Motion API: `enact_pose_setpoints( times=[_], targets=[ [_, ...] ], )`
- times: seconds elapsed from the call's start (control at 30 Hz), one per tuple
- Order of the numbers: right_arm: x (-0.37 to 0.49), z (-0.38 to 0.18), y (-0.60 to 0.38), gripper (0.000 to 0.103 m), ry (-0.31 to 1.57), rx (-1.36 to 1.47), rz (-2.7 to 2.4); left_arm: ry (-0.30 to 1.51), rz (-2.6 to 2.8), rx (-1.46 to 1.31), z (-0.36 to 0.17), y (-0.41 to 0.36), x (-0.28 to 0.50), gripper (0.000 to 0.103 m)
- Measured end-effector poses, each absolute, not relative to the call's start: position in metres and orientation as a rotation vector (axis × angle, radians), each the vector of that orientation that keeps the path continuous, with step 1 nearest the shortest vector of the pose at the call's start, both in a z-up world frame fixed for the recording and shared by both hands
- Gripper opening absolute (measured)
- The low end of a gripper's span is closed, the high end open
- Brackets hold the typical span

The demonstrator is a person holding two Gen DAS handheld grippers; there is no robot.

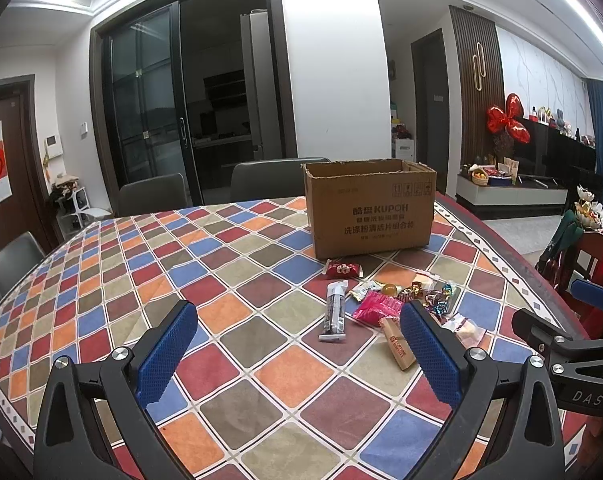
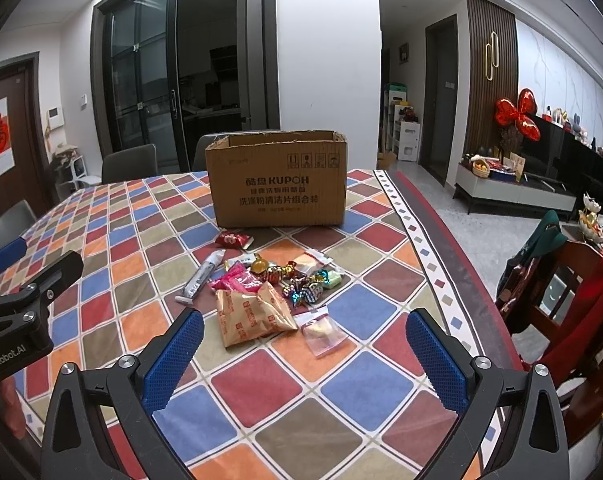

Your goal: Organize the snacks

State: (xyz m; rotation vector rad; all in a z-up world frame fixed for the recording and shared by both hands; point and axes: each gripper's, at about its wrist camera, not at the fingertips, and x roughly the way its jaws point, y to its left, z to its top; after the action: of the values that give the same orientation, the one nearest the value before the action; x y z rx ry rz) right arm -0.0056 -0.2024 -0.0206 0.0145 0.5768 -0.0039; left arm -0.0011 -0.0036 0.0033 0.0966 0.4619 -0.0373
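left gripper (image 1: 297,328): spread wide, empty, above tablecloth | right gripper (image 2: 304,336): spread wide, empty, just short of snack pile (image 2: 269,284) | snacks: loose on checkered tablecloth (image 2: 113,240), tan packet (image 2: 249,314) nearest | open cardboard box (image 2: 277,184): behind pile

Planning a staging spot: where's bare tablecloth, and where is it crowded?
Free: the tablecloth left of the cardboard box and silver stick pack, plus the strip between both open grippers and the pile. Crowded: the stretch before the box, from red packet to clear pouch.
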Motion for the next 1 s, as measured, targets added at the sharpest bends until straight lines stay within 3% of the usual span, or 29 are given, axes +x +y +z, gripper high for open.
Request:
enact_pose_setpoints(
  times=[1.0],
  targets=[
    [-0.008, -0.031, -0.203, 0.102, 0.597, 0.008, 0.0, 0.486, -0.135, 0.21, -0.012, -0.024, 0.006, 0.103]
  ],
)
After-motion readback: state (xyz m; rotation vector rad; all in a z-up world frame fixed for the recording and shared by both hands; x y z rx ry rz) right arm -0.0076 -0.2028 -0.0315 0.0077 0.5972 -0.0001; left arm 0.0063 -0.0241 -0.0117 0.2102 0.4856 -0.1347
